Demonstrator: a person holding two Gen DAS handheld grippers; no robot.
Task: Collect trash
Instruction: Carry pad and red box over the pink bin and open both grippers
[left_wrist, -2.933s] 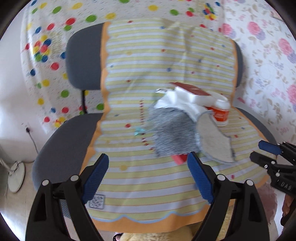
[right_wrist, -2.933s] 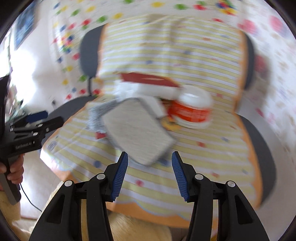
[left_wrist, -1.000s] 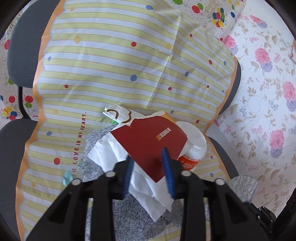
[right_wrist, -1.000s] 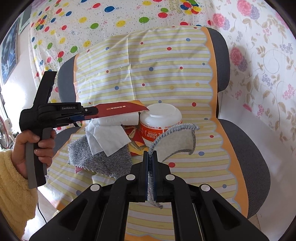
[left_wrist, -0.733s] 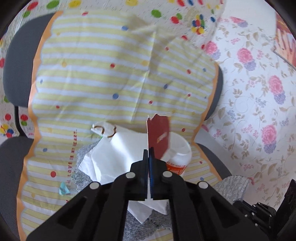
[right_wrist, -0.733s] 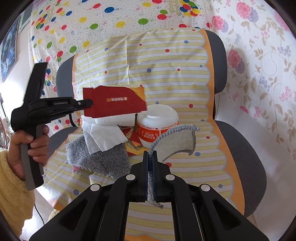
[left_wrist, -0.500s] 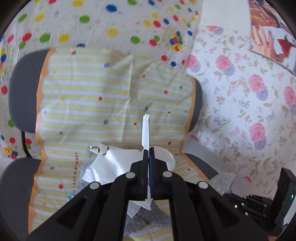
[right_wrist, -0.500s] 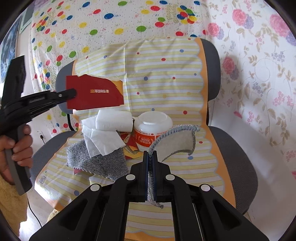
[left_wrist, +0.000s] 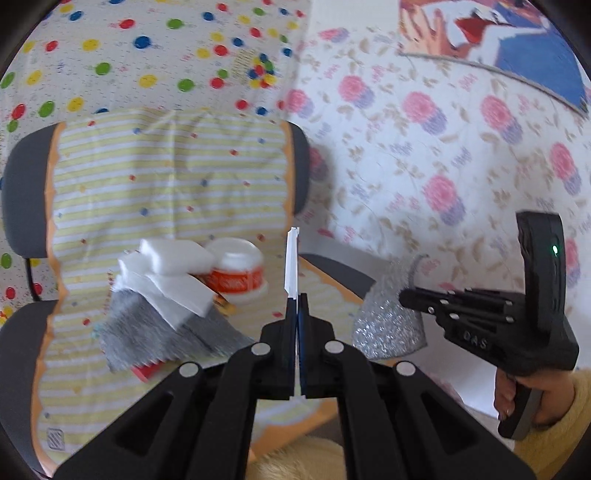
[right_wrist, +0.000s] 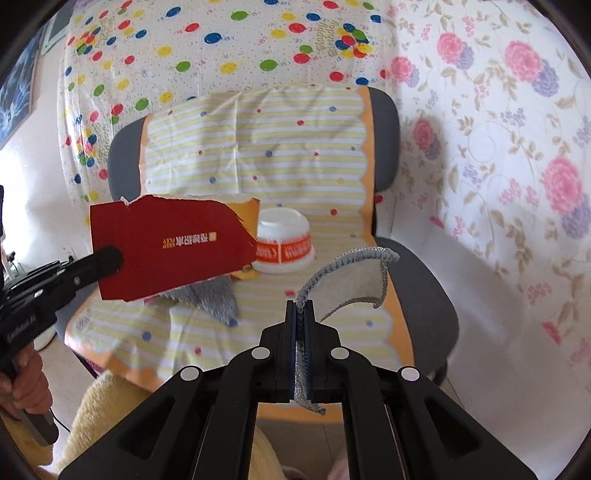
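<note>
My left gripper (left_wrist: 296, 306) is shut on a torn red card (right_wrist: 166, 243), seen edge-on (left_wrist: 291, 262) in the left wrist view, and holds it in the air in front of the chair. My right gripper (right_wrist: 302, 310) is shut on a grey insole (right_wrist: 351, 280), which shows as a glittery grey piece (left_wrist: 388, 325) in the left wrist view. On the seat lie a white tub with an orange label (left_wrist: 238, 271), white tissue and a white sponge (left_wrist: 170, 266), and a grey cloth (left_wrist: 147, 336).
An office chair (right_wrist: 424, 295) draped in a yellow striped sheet (right_wrist: 258, 155) stands against polka-dot and floral wall coverings. A small red scrap (left_wrist: 147, 371) peeks from under the grey cloth. Yellow fuzzy sleeves show at the bottom edges.
My left gripper closed on the red card and lifted it off the pile, pulling back from the chair. My right gripper holds the insole and has drawn back slightly.
</note>
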